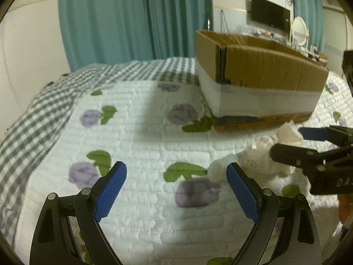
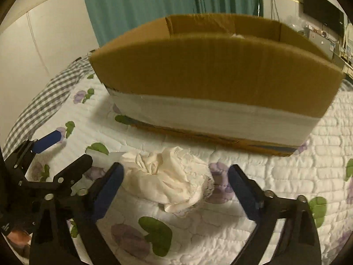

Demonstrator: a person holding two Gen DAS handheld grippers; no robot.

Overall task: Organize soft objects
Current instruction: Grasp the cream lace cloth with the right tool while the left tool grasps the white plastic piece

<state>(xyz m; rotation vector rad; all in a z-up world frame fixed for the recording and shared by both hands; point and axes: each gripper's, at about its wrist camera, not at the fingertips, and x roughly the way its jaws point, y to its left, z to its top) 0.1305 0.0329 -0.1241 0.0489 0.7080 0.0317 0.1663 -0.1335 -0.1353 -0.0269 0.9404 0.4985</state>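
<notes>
A crumpled white lace cloth (image 2: 169, 178) lies on the quilt in front of an open cardboard box (image 2: 216, 75). My right gripper (image 2: 175, 176) is open, its blue-padded fingers either side of the cloth, not closed on it. In the left wrist view the cloth (image 1: 260, 161) lies at the right, near the box (image 1: 260, 70). My left gripper (image 1: 176, 174) is open and empty over the quilt, left of the cloth. The right gripper (image 1: 286, 142) shows there from the side, open. The left gripper (image 2: 68, 148) shows at the left of the right wrist view.
The bed carries a white quilt (image 1: 141, 132) with purple flowers and green leaves, and a grey checked sheet (image 1: 39, 110) at the left. Teal curtains (image 1: 132, 17) hang behind. A TV (image 1: 270, 14) and a cluttered shelf stand at the far right.
</notes>
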